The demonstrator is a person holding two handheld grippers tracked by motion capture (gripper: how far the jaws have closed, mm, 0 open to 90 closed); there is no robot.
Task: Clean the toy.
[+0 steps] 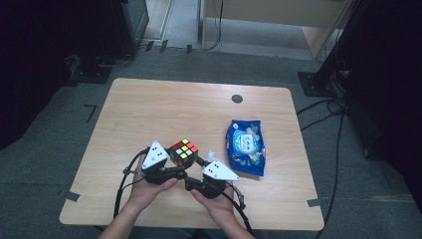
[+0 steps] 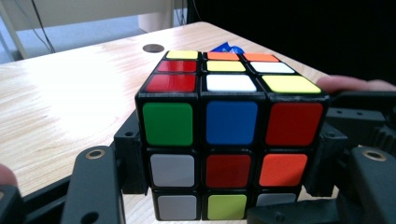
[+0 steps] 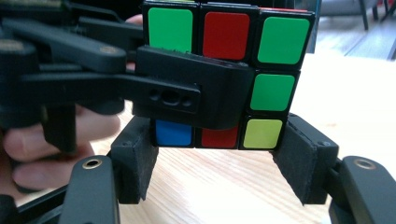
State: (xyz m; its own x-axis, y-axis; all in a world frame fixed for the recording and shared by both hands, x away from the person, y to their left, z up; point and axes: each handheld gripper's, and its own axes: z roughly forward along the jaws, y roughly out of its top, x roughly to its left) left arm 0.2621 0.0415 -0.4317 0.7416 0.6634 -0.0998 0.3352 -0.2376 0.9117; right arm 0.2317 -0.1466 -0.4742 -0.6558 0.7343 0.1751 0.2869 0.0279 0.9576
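A scrambled Rubik's cube [image 1: 183,152] hangs just above the wooden table [image 1: 164,104] near its front. My left gripper [image 1: 174,163] is shut on it. In the left gripper view the pads [image 2: 130,156] press the cube [image 2: 231,121] from both sides at its middle layer. One left finger [image 3: 187,98] lies across the cube's face [image 3: 273,91] in the right gripper view. My right gripper [image 3: 217,163] comes in from the cube's right, jaws apart. Its pads [image 3: 299,161] flank the cube's bottom layer closely, and I see no firm press.
A blue pack of wet wipes [image 1: 245,145] lies flat to the right of the cube. A round cable hole [image 1: 237,98] sits near the table's far edge. Dark stands and cables ring the table on the carpet.
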